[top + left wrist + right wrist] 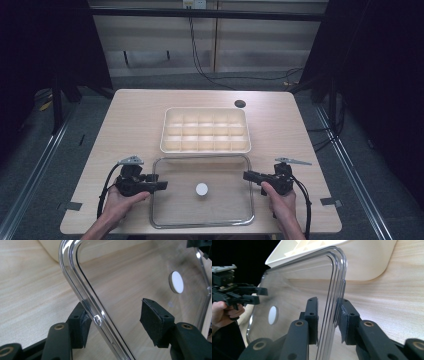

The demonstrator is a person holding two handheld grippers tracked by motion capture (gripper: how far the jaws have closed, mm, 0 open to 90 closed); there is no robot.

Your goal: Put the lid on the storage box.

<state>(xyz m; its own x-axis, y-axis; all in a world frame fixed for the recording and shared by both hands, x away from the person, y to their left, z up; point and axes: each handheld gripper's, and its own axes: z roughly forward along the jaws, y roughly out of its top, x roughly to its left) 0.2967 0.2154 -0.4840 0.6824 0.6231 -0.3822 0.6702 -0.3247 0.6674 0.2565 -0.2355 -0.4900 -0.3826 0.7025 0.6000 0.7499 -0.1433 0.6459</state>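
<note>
While a clear lid [202, 192] lies flat on the near part of the table [130, 115], a person's hands bring a gripper to each of its sides. The left gripper [161, 185] straddles the lid's left rim, jaws wide apart, one pad [84, 327] just beside the rim. The right gripper [246, 175] straddles the right rim, jaws narrowed but slightly clear of it. A white disc [201, 189] sits at the lid's middle. Just beyond its far edge stands a cream tray [205, 111] of compartments.
</note>
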